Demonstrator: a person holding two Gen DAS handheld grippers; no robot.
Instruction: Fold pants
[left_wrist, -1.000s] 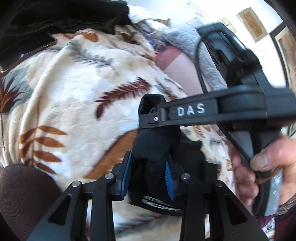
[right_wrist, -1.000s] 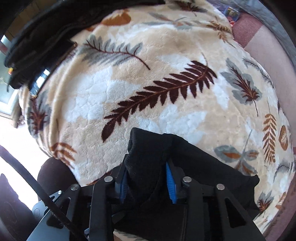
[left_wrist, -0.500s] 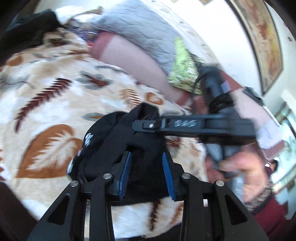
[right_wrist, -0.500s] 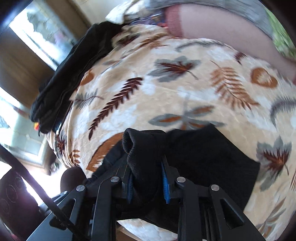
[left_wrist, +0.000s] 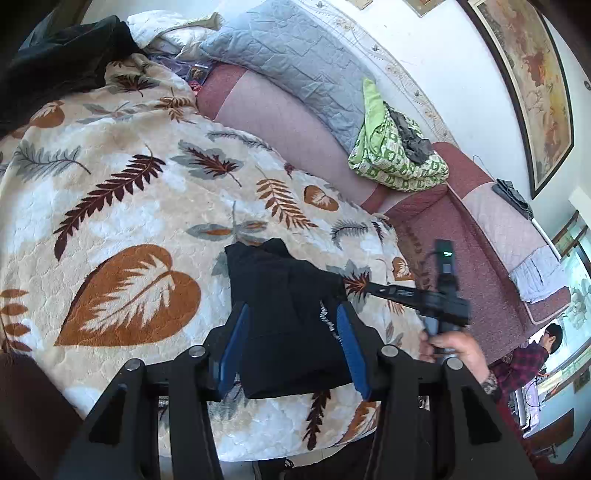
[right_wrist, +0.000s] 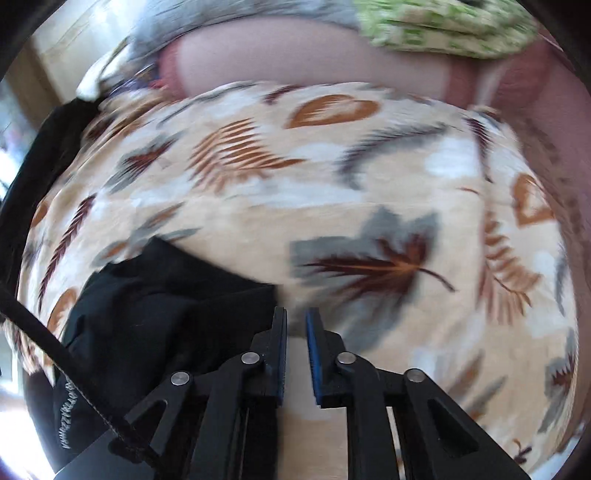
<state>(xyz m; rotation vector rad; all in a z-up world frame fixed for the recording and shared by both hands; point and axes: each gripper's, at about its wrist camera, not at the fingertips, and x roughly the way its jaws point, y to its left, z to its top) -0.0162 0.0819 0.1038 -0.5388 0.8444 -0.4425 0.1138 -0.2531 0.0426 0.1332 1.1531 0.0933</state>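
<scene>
The black pants (left_wrist: 288, 317) lie folded into a compact bundle on the leaf-patterned blanket (left_wrist: 122, 206), and the left claw (left_wrist: 291, 341) sits over them with its blue pads spread wide, one on each side of the bundle, apart and not pinching the cloth. A big orange leaf print lies to the left of that claw; beyond it to the right, a hand (left_wrist: 452, 345) holds the other tool at the bundle's far edge. In the blurred right wrist view the right claw (right_wrist: 296, 334) has its pads nearly together with a thin gap and nothing between them, just above the blanket. The pants (right_wrist: 155, 306) lie just to its left, touching its left finger.
</scene>
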